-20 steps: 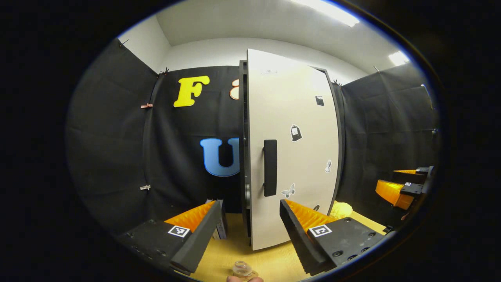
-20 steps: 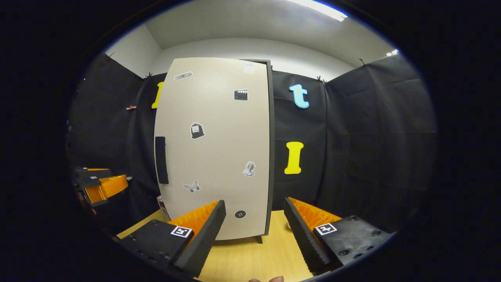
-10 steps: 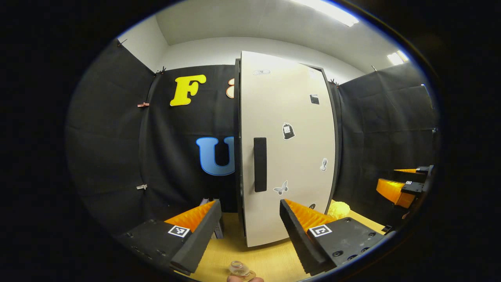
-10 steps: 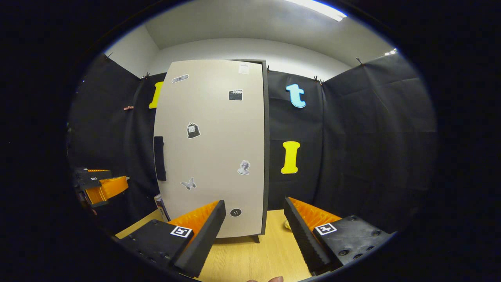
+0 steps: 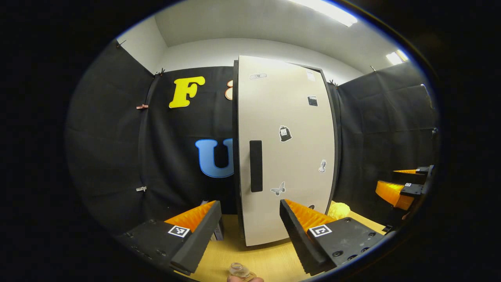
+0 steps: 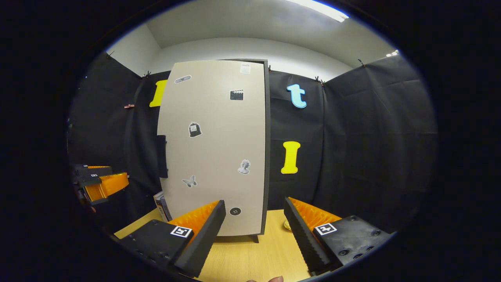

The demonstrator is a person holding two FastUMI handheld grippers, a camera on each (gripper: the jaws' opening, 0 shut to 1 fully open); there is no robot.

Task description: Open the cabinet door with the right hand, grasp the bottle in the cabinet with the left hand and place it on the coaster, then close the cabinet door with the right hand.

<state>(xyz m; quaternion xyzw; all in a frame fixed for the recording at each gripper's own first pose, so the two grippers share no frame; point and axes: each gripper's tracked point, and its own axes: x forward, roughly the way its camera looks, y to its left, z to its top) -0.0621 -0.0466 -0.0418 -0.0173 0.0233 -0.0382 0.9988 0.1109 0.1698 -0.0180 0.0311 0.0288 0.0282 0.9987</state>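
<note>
The left hand-held gripper (image 5: 246,231) and right hand-held gripper (image 6: 254,231) both stand wide and empty over the wooden counter (image 6: 250,258), the bottle (image 5: 239,270) just below the left one, the cabinet door (image 6: 215,149) shut beyond them.

A light wooden tabletop (image 5: 270,262) is seen running back to the black cloth wall (image 5: 117,156), above which a white ceiling with a bright light strip (image 5: 332,9) is visible. A yellow, fuzzy-looking object (image 5: 339,210) is seen lying on the tabletop towards its far right, near the cloth wall, while a small boxed item (image 6: 162,201) with a printed face is seen standing towards the far left; what it is cannot be told. Small clips (image 5: 141,106) are seen pinned to the cloth wall well above the tabletop.
</note>
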